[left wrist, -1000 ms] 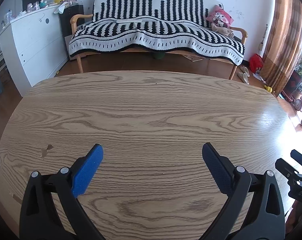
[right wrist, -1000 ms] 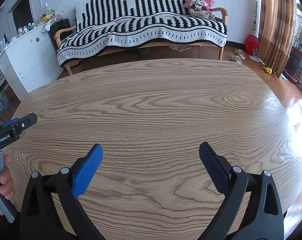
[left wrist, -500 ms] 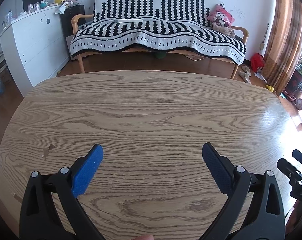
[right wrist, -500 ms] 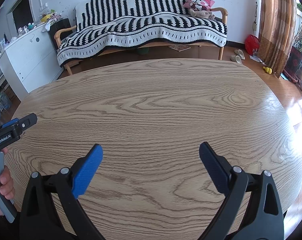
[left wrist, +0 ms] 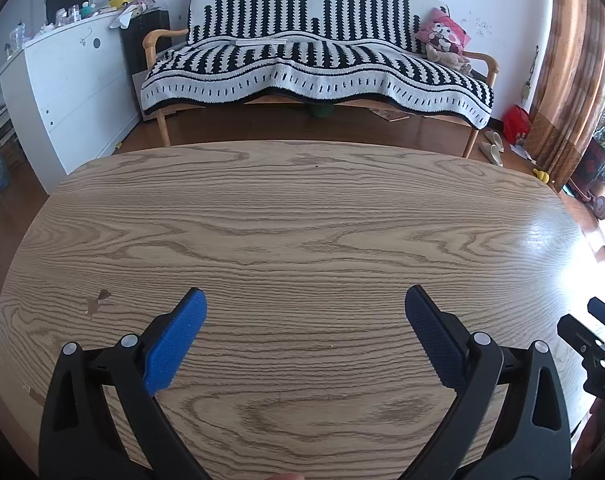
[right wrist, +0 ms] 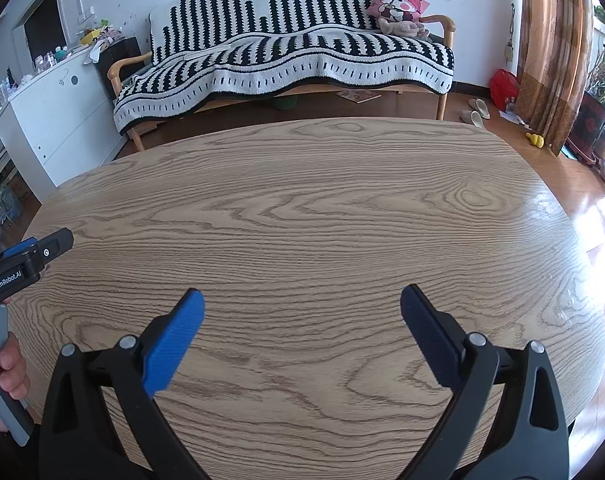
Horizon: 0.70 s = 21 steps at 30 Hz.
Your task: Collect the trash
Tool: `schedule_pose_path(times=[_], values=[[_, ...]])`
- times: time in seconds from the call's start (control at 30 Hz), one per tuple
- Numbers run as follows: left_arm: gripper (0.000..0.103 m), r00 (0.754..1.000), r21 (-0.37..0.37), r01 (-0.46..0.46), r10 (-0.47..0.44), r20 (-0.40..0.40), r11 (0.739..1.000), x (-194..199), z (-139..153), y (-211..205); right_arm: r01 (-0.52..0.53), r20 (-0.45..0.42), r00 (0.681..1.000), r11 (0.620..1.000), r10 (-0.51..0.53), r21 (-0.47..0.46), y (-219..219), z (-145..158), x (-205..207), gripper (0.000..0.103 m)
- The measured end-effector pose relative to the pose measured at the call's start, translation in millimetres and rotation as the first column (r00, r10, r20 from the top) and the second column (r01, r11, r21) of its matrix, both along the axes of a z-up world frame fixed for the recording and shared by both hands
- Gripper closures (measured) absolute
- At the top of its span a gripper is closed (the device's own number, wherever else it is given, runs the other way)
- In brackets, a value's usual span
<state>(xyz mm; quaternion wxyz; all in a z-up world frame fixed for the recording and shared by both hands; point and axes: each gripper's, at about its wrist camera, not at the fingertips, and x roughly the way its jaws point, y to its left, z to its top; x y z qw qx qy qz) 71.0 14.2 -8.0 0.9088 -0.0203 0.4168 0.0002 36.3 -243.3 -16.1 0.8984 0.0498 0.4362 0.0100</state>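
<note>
No trash shows on the oval wooden table, which also fills the right wrist view. My left gripper is open and empty, its blue pads wide apart above the table's near part. My right gripper is open and empty as well, above the near part of the table. The left gripper's body shows at the left edge of the right wrist view, held in a hand. The right gripper's body shows at the right edge of the left wrist view.
A bench with a black-and-white striped blanket stands beyond the table, with a pink plush toy on it. A white cabinet stands at left. Brown curtains, a red bag and slippers are at right.
</note>
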Motion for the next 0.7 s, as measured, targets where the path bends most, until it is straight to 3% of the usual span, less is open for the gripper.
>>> schedule_pose_path(times=[0.2, 0.37, 0.7], values=[[0.007, 1.000, 0.001, 0.003, -0.003, 0.005, 1.000, -1.1, 0.8, -0.4, -0.001, 0.000, 1.000, 1.000, 0.001, -0.001, -0.4, 0.1, -0.3, 0.008], [0.007, 1.000, 0.046, -0.010, 0.009, 0.019, 0.999, -6.7, 1.7, -2.3, 0.002, 0.001, 1.000, 1.000, -0.002, 0.000, -1.0, 0.4, -0.2, 0.008], [0.007, 1.000, 0.038, -0.016, 0.016, -0.005, 0.999, -5.2, -0.2, -1.3, 0.017, 0.000, 1.000, 1.000, -0.017, 0.002, -5.0, 0.9, 0.7, 0.007]])
